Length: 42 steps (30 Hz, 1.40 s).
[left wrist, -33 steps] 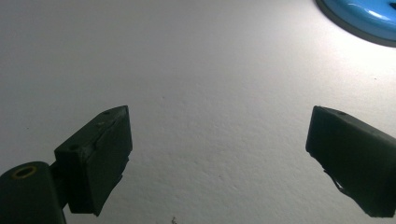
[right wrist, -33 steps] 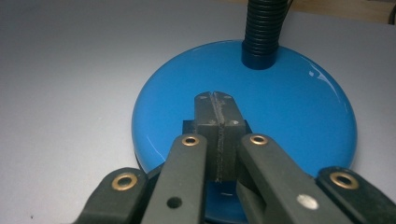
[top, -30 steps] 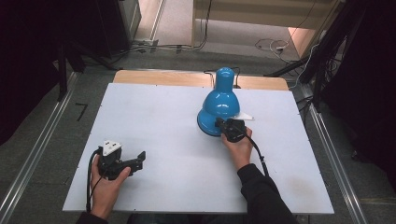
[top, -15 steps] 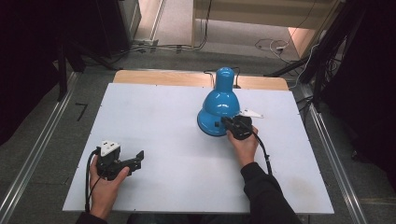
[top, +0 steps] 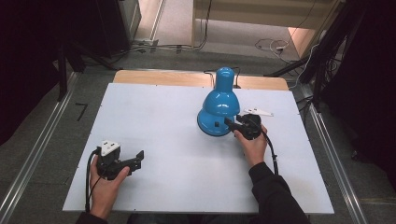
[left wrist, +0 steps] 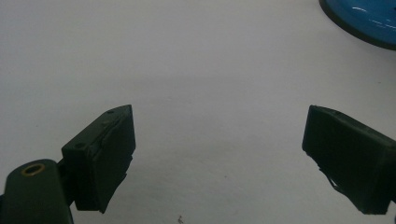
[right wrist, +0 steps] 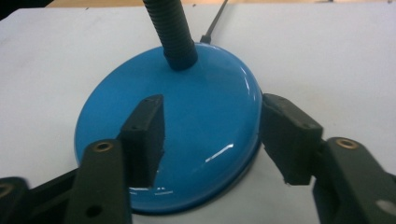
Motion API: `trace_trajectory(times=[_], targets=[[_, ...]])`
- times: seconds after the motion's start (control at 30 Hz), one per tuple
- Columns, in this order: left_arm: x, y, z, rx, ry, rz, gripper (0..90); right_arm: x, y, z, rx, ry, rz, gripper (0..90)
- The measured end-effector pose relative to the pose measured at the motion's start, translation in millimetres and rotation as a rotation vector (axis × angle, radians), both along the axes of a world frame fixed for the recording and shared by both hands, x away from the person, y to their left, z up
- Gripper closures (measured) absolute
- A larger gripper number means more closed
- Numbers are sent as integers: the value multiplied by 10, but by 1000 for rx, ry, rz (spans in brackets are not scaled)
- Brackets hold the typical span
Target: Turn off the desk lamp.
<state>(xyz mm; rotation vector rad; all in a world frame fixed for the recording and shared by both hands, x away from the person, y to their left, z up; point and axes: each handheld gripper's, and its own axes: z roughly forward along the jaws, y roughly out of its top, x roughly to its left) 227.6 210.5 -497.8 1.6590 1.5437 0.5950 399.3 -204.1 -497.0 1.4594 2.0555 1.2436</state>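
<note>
**On the white table: blue lamp at centre right, both grippers spread**

Right of centre in the high view, a glossy blue desk lamp (top: 218,105) stands on the white table top (top: 154,116). Its round blue base (right wrist: 173,126) sits flat on the surface. A dark ribbed gooseneck (right wrist: 172,30) rises from the base in the right gripper view, at upper centre of the frame. The domed shade points toward the far edge of the table.

The right gripper (top: 233,125) is at the lamp's base, held by the right hand (top: 252,144). Its jaws are wide apart. In the right gripper view one pad hangs over the blue base and the other lies just off its rim at right. Contact cannot be told. Nothing is gripped.

A small white flat piece (top: 258,112) lies on the table just beyond this gripper.

The left gripper (top: 136,158) is at lower left of the high view, well apart from the lamp, in the left hand (top: 105,186). Its jaws are wide apart over bare table and hold nothing. The lamp base edge shows at upper right of the left gripper view.
</note>
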Motion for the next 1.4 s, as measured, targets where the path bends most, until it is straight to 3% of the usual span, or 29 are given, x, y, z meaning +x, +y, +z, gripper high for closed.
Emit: trace_trajectory(times=[0.3, 1.4], targets=[[-1, 10, 0, -2, -4, 5, 106, -48, -117, 45, -33, 22, 2, 238], [1, 16, -1, -2, -3, 5, 106, -140, -381, 53, -70, 33, -25, 222]])
